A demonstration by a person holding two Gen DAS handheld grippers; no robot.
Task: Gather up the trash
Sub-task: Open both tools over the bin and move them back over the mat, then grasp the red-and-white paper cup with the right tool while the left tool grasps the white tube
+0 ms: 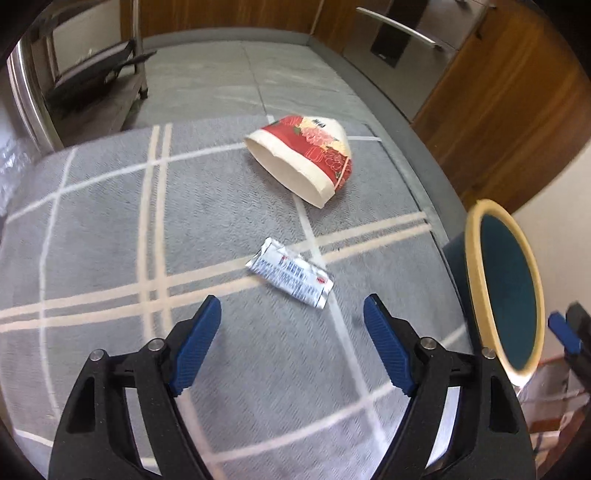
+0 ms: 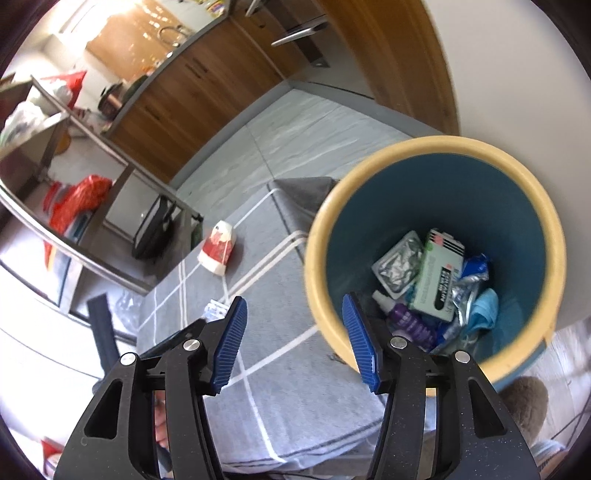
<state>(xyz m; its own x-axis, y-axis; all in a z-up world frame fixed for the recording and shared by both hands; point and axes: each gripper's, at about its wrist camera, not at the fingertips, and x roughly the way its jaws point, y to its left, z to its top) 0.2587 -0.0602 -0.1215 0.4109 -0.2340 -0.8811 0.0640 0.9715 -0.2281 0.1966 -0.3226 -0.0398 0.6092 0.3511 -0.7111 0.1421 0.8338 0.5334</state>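
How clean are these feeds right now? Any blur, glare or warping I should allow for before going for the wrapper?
Left wrist view: slight motion blur, print on the wrapper unreadable, paper cup soft-edged; fisheye bends the rug stripes and squashes the bin at the frame edge. Right wrist view: bin rim smeared, strong glare on the far counter, contents fairly sharp.

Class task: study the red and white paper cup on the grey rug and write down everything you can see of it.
The paper cup lies on its side on the grey checked rug, squashed so its mouth is a flattened oval. The outside is red with a floral print and a pale panel; the rim and inside are plain off-white. Its open mouth faces the left gripper, whose jaws stand open, well short of it. Nothing touches it but the rug. The right wrist view shows it distant and small.
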